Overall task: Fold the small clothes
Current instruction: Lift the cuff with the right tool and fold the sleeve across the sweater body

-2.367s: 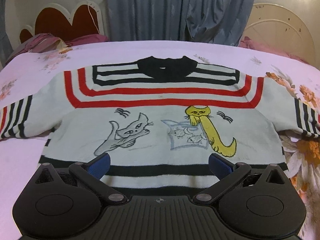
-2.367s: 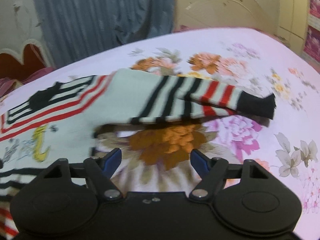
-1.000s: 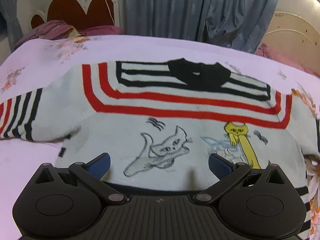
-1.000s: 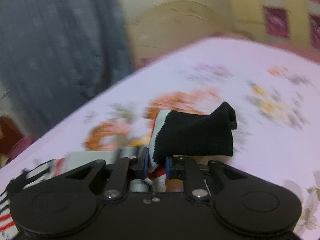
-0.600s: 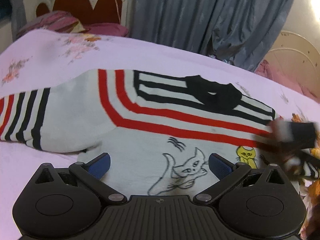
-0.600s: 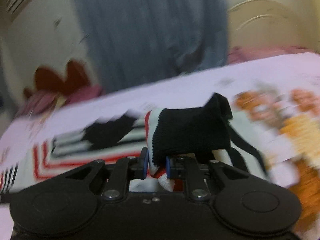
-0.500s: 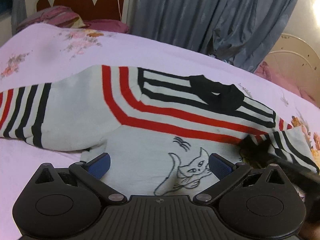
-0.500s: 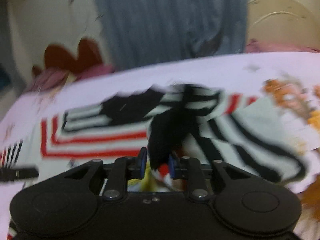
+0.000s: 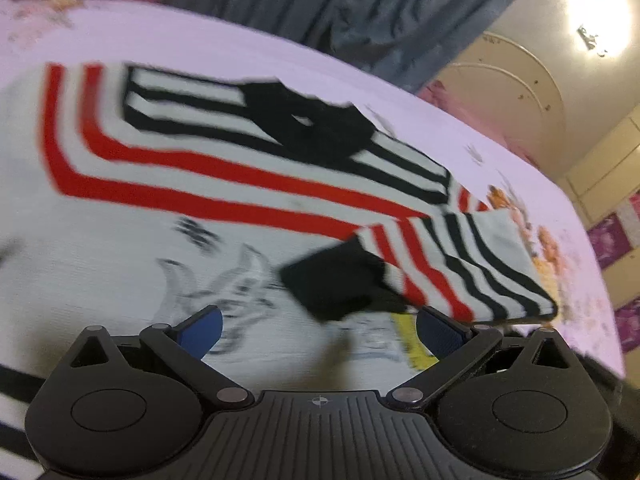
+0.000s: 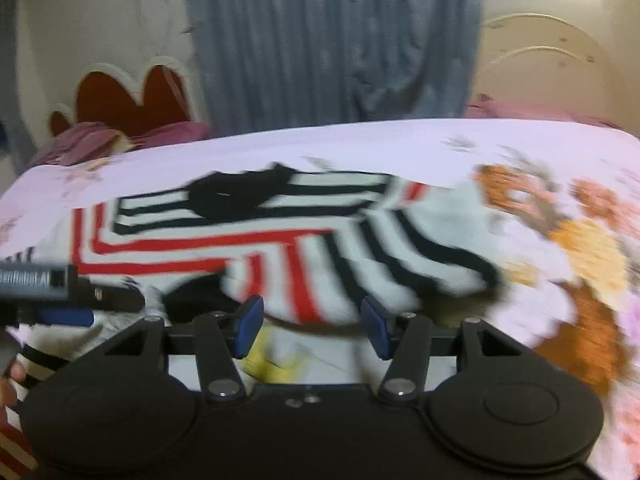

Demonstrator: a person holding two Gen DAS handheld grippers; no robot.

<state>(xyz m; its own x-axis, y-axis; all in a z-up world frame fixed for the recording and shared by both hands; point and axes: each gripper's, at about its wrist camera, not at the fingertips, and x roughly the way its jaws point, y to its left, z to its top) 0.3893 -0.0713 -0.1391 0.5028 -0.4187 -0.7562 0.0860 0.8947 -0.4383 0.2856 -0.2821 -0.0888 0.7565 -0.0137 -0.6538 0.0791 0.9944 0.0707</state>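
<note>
While both claws gape empty, the sleeve lies across the sweater.

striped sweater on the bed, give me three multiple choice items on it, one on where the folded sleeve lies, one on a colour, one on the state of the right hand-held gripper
1. Where does the folded striped sleeve lie?
A. hanging off the bed
B. across the front of the white knit sweater
C. on the pillows

2. What colour is the sleeve's cuff?
A. black
B. yellow
C. blue

3. How does the right hand-held gripper stand?
A. clamped on the cuff
B. open, gripping nothing
C. shut on the collar

Answers:
1 B, the sleeve rests over the sweater's chest, beside the cat drawings.
2 A, the end of the sleeve is a solid black band.
3 B, its jaws have just been opening and the blue pads stand apart, with the sleeve lying past them, unpinched.
</note>
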